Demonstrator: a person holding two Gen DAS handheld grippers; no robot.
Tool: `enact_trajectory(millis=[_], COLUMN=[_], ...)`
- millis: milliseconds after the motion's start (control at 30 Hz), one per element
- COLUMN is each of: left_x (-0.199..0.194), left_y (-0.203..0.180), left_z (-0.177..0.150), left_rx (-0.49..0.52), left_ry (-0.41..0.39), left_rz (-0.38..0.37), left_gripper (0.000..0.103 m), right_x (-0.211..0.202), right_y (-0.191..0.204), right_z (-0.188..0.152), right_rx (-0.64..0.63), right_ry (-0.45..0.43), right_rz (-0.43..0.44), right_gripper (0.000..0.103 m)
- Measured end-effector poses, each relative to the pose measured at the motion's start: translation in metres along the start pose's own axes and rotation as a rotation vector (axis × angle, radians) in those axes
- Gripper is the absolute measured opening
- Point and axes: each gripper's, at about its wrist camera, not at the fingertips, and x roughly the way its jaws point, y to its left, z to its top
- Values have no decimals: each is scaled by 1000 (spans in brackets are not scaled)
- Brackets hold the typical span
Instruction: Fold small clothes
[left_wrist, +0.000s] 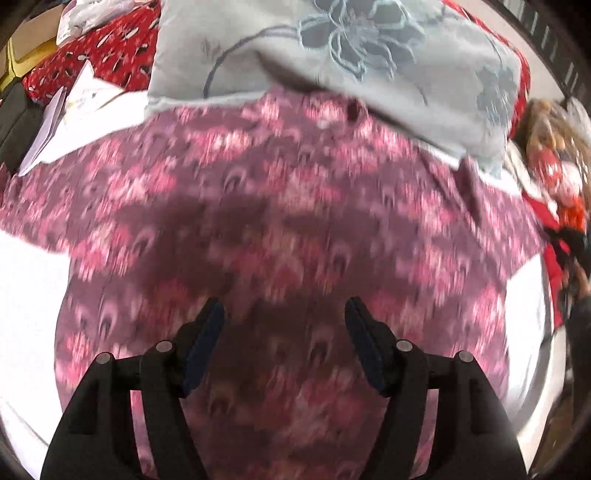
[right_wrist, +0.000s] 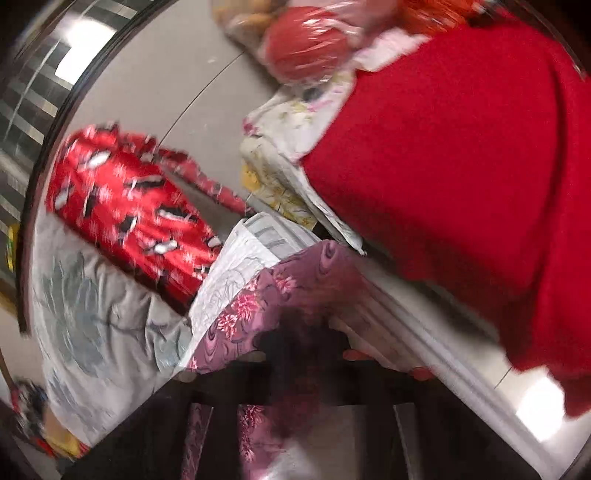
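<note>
A maroon garment with a pink floral print (left_wrist: 277, 206) lies spread on the white table (left_wrist: 29, 295), blurred in the left wrist view. My left gripper (left_wrist: 284, 306) hovers over its near part, jaws wide apart with nothing between them. In the right wrist view a fold of the same garment (right_wrist: 258, 306) drapes over my right gripper (right_wrist: 303, 332), which is shut on the cloth. The fabric hides its fingertips, and more of the garment hangs down between the gripper's arms.
A grey cloth with a blue flower design (left_wrist: 332, 55) overlaps the garment's far edge. Behind it lies a red patterned garment (left_wrist: 103, 48) and white cloth (left_wrist: 81, 110). A plain red cloth (right_wrist: 461, 166) and a plastic bag (right_wrist: 306, 48) fill the right wrist view's upper right.
</note>
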Motion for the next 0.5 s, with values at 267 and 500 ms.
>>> enact_trajectory(millis=[267,500], left_x=[43,39], left_y=[22,50], left_z=[34,36], left_rx=[-128,-211], left_ry=[9,-55], left_rz=[73,-22], left_gripper=[68,68], right_x=[-43,-61], right_y=[-3,61], right_z=[19,-12], right_rx=[-111,-191], right_ry=[-88,-121], right_rz=[-229,-85], right_gripper=[9,10])
